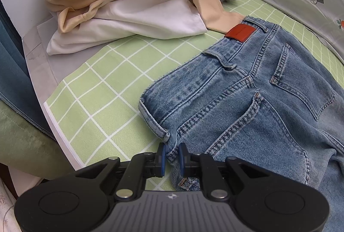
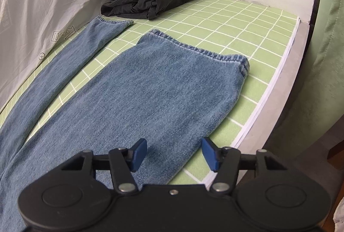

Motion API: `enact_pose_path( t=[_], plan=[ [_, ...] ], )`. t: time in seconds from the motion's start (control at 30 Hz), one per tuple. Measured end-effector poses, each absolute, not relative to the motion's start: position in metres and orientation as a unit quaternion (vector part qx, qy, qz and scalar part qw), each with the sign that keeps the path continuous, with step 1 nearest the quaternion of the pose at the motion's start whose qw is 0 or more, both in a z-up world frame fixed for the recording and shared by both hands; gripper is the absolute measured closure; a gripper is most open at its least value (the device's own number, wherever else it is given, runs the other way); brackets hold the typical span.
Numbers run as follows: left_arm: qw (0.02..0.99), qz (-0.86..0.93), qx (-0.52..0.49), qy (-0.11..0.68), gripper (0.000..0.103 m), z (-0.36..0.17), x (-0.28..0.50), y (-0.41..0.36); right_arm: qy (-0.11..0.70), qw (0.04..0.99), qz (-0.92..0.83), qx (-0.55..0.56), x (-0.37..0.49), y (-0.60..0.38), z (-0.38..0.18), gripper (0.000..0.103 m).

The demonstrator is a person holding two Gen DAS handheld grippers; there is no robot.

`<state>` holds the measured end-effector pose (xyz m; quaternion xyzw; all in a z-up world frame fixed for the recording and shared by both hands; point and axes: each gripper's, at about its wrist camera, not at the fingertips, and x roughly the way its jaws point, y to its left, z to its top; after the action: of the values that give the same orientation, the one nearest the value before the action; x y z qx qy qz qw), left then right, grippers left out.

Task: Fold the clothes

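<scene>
Left wrist cam: low and close over the jeans [image 1: 247,102] waistband, facing the clothes pile [image 1: 120,1] at 11 o'clock. Right wrist cam: low over a leg, facing the hems at 12. Shared: jeans, green checked mat [image 2: 236,23].

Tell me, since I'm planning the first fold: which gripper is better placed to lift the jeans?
Left. The left gripper is already shut on the jeans at the waistband side seam. The right gripper is open above the nearer leg, gripping nothing.
</scene>
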<state>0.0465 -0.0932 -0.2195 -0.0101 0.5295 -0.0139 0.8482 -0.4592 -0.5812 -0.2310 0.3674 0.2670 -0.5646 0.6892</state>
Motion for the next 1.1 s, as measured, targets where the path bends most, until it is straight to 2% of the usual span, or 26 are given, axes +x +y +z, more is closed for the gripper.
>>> enact_pose_path(
  t=[0.07, 0.1, 0.17, 0.27, 0.37, 0.53, 1.1],
  plan=[
    [0.849, -0.013, -0.010, 0.528, 0.089, -0.220, 0.046, -0.093, 0.262, 0.689, -0.567, 0.368, -0.460, -0.583, -0.231, 0.062],
    [0.850, -0.012, -0.010, 0.527, 0.089, -0.220, 0.045, -0.093, 0.256, 0.688, -0.565, 0.376, -0.461, -0.585, -0.231, 0.065],
    [0.851, -0.011, -0.008, 0.525, 0.090, -0.220, 0.045, -0.092, 0.242, 0.687, -0.559, 0.396, -0.466, -0.589, -0.233, 0.084],
    [0.856, -0.003, -0.012, 0.518, 0.091, -0.219, 0.043, -0.090, 0.231, 0.682, -0.556, 0.416, -0.468, -0.592, -0.233, 0.090],
    [0.870, 0.011, -0.001, 0.492, 0.092, -0.212, 0.036, -0.088, 0.239, 0.688, -0.564, 0.389, -0.460, -0.589, -0.225, 0.097],
    [0.891, 0.015, 0.002, 0.453, 0.092, -0.192, 0.032, -0.089, 0.231, 0.714, -0.565, 0.345, -0.443, -0.588, -0.201, 0.098],
    [0.927, -0.035, -0.090, 0.362, 0.093, -0.108, 0.068, -0.119, 0.176, 0.800, -0.517, 0.251, -0.353, -0.631, -0.121, 0.099]
  ],
)
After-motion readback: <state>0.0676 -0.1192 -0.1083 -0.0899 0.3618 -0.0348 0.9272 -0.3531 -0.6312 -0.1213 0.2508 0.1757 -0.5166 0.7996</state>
